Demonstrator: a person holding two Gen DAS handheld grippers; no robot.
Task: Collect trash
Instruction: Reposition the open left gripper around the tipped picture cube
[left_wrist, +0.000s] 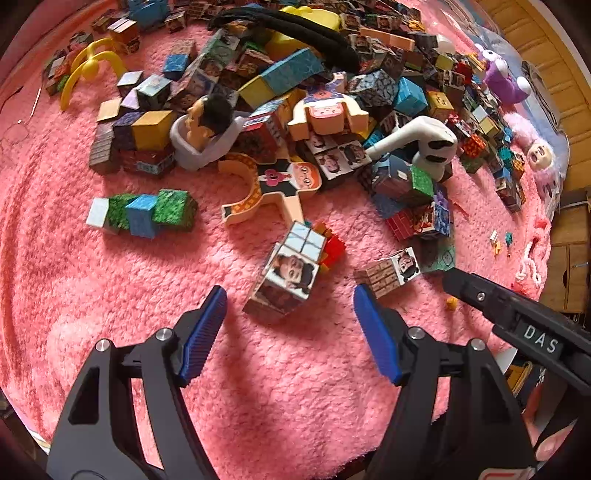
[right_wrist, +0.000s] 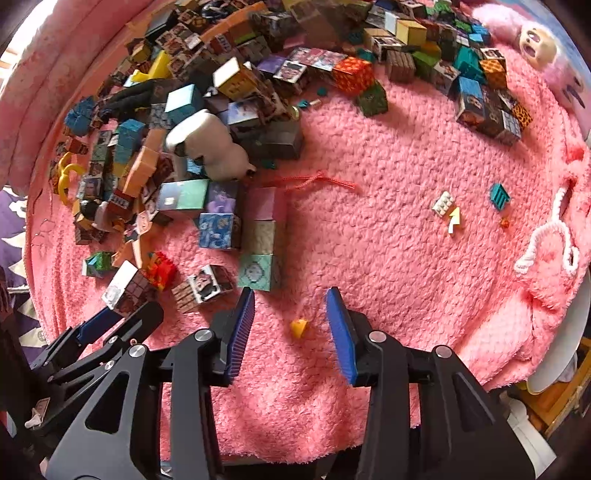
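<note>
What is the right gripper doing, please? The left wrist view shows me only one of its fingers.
Observer: The right gripper is open and holds nothing, its fingers low over the pink blanket.
Operator: Thank you. Is the small yellow piece lined up with it?
Observer: Yes. The yellow piece lies on the blanket between the two blue pads and touches neither.
</note>
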